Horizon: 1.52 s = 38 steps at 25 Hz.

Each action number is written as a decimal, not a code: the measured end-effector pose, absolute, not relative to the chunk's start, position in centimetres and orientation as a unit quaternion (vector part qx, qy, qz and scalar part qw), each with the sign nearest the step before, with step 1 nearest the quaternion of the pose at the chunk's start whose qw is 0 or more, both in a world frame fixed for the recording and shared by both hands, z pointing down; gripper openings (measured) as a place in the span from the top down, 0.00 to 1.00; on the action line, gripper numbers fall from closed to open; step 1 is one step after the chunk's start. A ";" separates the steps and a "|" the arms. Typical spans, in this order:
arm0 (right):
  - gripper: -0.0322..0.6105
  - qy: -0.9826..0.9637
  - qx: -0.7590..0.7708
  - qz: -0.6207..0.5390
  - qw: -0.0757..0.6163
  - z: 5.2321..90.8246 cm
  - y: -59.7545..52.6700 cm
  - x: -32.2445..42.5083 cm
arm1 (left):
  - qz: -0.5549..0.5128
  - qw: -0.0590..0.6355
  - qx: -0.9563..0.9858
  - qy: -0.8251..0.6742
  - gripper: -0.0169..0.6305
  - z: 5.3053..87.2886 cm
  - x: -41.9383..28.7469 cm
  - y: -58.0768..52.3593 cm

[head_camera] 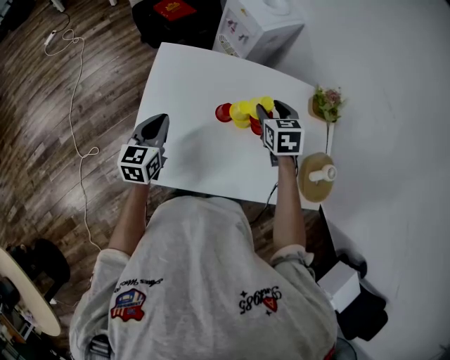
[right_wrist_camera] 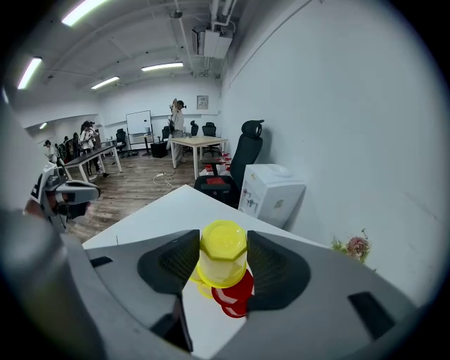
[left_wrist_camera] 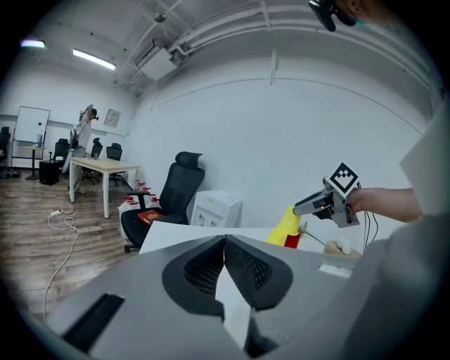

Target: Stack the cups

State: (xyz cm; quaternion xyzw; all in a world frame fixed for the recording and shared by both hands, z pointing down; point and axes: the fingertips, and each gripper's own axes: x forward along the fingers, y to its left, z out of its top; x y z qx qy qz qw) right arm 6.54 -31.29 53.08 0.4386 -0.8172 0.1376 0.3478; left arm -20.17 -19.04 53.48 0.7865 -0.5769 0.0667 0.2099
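Note:
An upside-down yellow cup [right_wrist_camera: 223, 254] sits between the jaws of my right gripper [right_wrist_camera: 223, 261], and both pads press on its sides. It hangs just above red cups [right_wrist_camera: 237, 296] and another yellow cup [right_wrist_camera: 197, 284] on the white table [head_camera: 190, 77]. In the head view the right gripper [head_camera: 273, 107] is at the right end of the cup cluster, with yellow cups [head_camera: 242, 111] and a red cup [head_camera: 223, 112] to its left. My left gripper [head_camera: 158, 121] is shut and empty near the table's left edge. From the left gripper [left_wrist_camera: 223, 244] view, the held yellow cup [left_wrist_camera: 287, 221] shows over a red cup [left_wrist_camera: 293, 241].
A small flower vase [head_camera: 328, 104] and a round wooden board with a white bottle [head_camera: 318, 176] stand at the table's right side. A white water dispenser [head_camera: 260, 24] and a black chair [head_camera: 172, 17] are beyond the far edge. A wall runs along the right.

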 end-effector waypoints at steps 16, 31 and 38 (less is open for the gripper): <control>0.58 -0.836 0.466 0.137 0.254 48.1 -30.5 6.4 | 0.060 0.199 0.798 -0.565 0.96 52.0 -20.4 -18.8; 0.94 -0.815 0.531 0.129 0.193 49.0 -21.5 10.7 | 0.061 0.157 0.847 -0.504 0.96 48.3 -12.5 -17.2; 0.94 -0.814 0.544 0.149 0.135 47.3 -16.4 14.5 | 0.049 0.126 0.856 -0.498 0.96 45.3 -7.8 -13.4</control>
